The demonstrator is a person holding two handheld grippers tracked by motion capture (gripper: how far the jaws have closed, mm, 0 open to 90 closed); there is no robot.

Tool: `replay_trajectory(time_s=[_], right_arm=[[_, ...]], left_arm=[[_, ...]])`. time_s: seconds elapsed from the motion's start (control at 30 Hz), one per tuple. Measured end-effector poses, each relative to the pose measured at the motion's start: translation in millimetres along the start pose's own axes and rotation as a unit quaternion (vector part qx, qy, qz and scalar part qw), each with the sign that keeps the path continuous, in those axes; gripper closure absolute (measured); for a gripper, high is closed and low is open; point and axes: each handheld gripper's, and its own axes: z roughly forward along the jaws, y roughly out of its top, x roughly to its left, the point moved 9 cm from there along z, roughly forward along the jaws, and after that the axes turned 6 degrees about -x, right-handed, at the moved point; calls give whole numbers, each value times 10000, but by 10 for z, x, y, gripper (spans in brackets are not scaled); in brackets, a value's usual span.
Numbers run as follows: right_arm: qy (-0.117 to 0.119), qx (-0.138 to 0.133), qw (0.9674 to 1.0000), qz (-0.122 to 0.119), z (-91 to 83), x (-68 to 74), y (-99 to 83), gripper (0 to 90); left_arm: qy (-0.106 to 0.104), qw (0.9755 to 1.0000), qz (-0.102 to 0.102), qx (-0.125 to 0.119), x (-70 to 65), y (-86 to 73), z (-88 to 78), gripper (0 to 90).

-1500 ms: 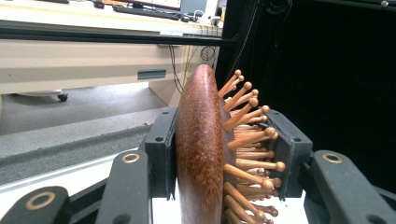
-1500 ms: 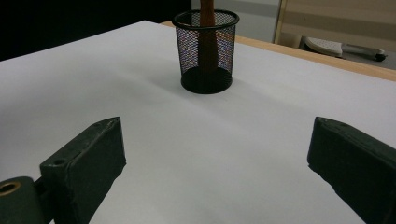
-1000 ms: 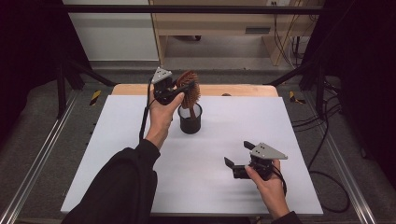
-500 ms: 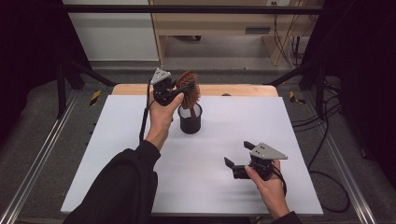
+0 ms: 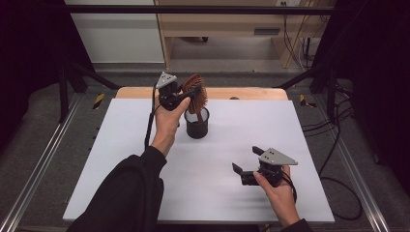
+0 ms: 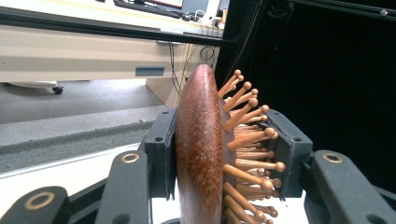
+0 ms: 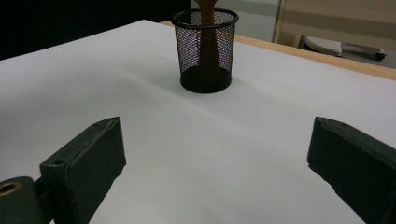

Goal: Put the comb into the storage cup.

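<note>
A: Nearest, at the right, the right gripper [image 5: 247, 170] rests low over the white table [image 5: 121, 193], jaws spread wide with nothing between them.

B: And farther off?

A: The black mesh cup [image 5: 197, 123] stands near the table's far edge, left of centre. The wooden hairbrush [image 5: 196, 92] has its handle down inside it, head above the rim.

B: What has it?

A: The left gripper [image 5: 186, 95], its jaws pinching the head across its thickness, one on the smooth back, one on the wooden pins [image 6: 247, 140].

B: It is probably stiff and light. The polished back may slip; the pins could bend, so the handle seems safer.
</note>
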Motion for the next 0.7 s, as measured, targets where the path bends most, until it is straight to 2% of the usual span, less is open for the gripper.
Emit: replay_trajectory(time_s=[0.7], right_arm=[[7,15,10000,-8,-1,4,-4,42]], left_arm=[[-15,10000,-65,-25,16,-47,12,510]])
